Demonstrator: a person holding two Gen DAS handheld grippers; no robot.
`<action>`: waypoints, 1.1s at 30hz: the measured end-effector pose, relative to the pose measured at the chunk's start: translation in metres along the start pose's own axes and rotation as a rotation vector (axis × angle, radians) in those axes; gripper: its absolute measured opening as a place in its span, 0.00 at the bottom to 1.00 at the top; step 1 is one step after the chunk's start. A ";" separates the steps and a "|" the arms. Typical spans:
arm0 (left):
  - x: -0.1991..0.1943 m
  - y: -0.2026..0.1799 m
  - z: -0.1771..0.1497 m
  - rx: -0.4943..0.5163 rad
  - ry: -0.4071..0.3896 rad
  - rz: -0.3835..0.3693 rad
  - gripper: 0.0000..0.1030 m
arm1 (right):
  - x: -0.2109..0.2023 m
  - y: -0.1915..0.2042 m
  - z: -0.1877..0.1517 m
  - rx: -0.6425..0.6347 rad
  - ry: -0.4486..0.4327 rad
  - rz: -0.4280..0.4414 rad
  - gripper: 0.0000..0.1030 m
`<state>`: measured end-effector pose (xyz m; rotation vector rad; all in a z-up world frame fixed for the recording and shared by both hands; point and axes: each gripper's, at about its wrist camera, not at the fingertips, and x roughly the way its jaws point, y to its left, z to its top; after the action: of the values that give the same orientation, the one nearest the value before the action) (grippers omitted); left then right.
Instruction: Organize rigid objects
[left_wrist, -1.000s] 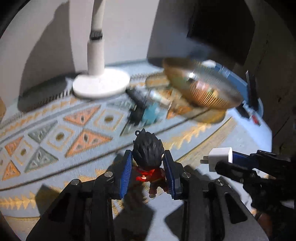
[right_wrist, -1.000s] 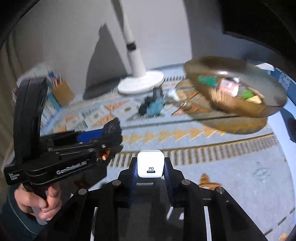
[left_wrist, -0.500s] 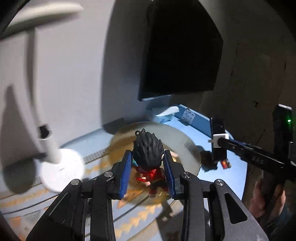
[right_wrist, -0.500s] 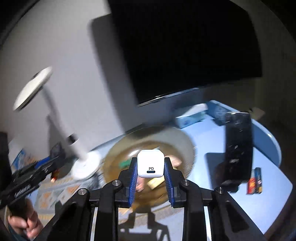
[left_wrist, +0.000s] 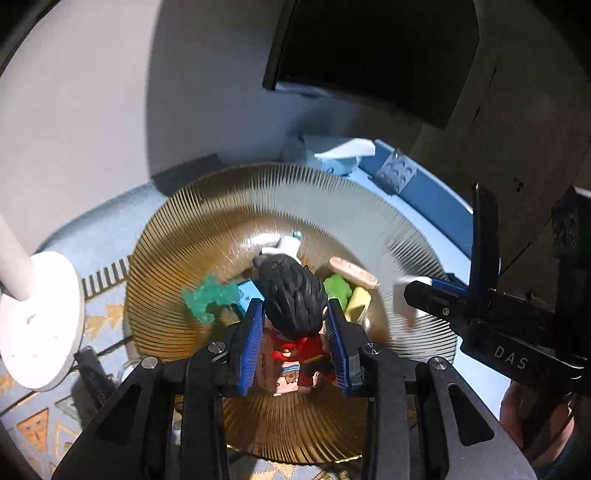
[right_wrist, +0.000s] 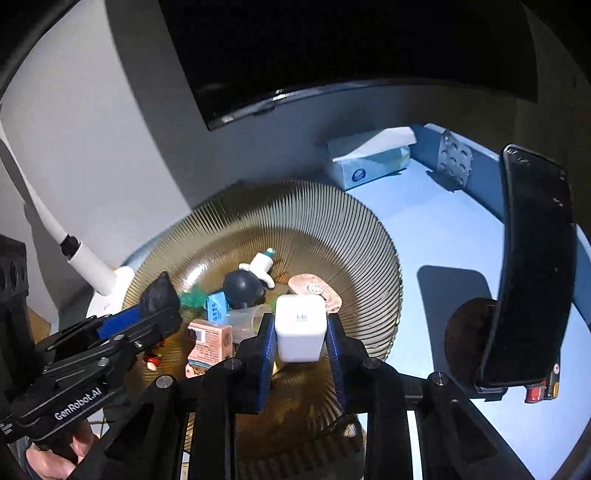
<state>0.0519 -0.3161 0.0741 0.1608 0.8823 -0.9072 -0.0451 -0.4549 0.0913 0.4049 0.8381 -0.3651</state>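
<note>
My left gripper (left_wrist: 295, 332) is shut on a small figure (left_wrist: 291, 299) with spiky black hair and a red shirt. It hangs over the ribbed amber glass bowl (left_wrist: 229, 214). My right gripper (right_wrist: 300, 332) is shut on a white charger cube (right_wrist: 300, 328), also above that bowl (right_wrist: 354, 229). Several small items lie in the bowl: a green toy (left_wrist: 208, 295), a pink box (right_wrist: 208, 341), a dark round piece (right_wrist: 242, 288). In the left wrist view the right gripper (left_wrist: 406, 295) comes in from the right with the blurred charger. In the right wrist view the left gripper (right_wrist: 162, 306) shows at lower left.
A white lamp base (left_wrist: 35, 321) stands left of the bowl on the patterned cloth. Behind the bowl lie a tissue box (right_wrist: 369, 160) and a grey brick (right_wrist: 452, 158). A black phone on a stand (right_wrist: 528, 273) rises at the right, with small batteries (right_wrist: 541, 393) by its foot. A dark screen hangs on the wall.
Both grippers have swung from the patterned cloth to above the amber bowl, each keeping hold of its object. The bowl's contents now show directly below them.
</note>
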 end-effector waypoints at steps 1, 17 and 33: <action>0.002 0.000 -0.001 0.000 0.005 0.002 0.30 | 0.002 -0.002 -0.001 -0.002 0.007 -0.006 0.26; -0.086 0.016 -0.005 -0.061 -0.140 -0.054 0.74 | -0.064 -0.008 -0.006 0.047 -0.103 0.050 0.49; -0.297 0.077 -0.091 -0.179 -0.445 0.087 0.87 | -0.123 0.076 -0.056 -0.078 -0.166 0.197 0.56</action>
<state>-0.0353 -0.0410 0.2127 -0.1534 0.5329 -0.7390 -0.1214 -0.3432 0.1678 0.3758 0.6424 -0.1801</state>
